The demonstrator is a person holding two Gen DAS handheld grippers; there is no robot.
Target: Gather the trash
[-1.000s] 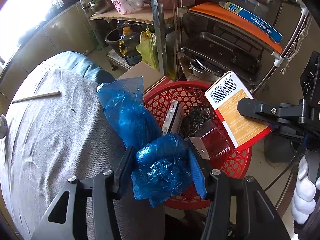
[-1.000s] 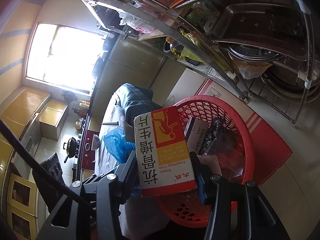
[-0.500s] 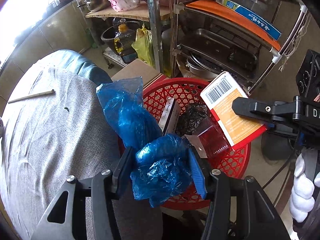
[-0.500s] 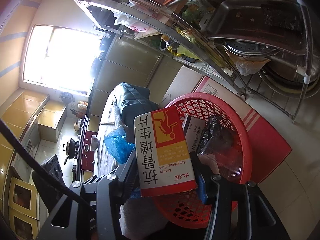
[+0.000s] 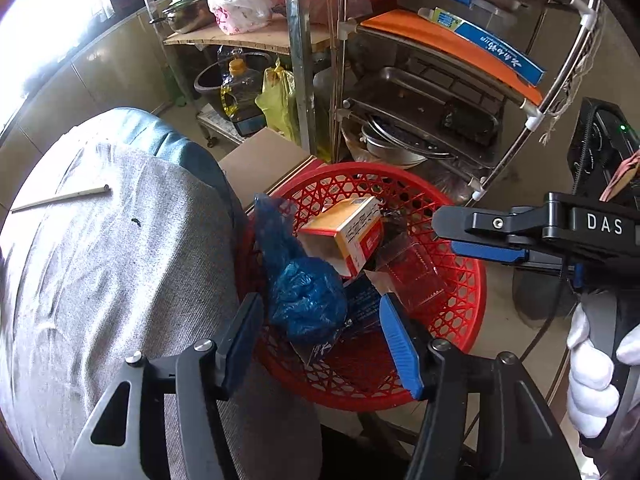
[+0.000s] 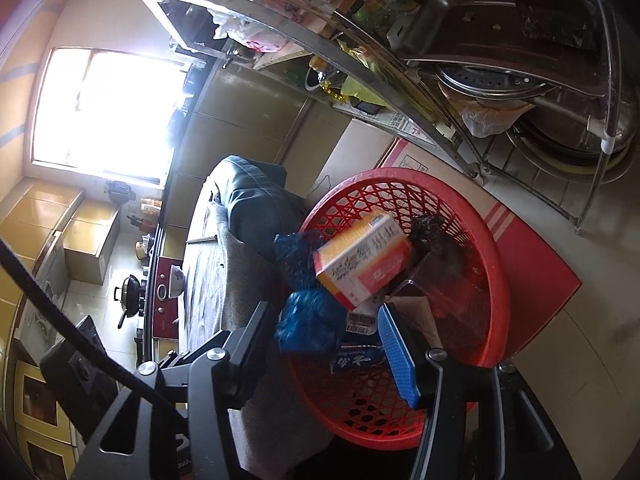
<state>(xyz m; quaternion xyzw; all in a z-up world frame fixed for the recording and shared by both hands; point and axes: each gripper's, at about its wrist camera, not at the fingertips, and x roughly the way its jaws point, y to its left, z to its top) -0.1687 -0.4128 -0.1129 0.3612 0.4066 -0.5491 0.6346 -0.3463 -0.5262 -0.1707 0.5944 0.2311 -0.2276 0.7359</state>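
Now both claws hang over the red basket (image 5: 460,216), each spreading with nothing pressed between its pads — the left claw (image 5: 320,320) has let go of the blue plastic bag (image 5: 306,300), the right claw (image 6: 324,332) of the orange-and-white box (image 6: 364,260). Both pieces lie inside the basket, beside the grey-clothed tabletop (image 5: 100,260).

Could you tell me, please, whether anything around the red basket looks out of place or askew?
Yes. The blue bag hangs half over the basket rim on the table side, one end trailing outside. The box sits tilted on the other trash, open end up. Both tongs, left and right, are opening and empty.
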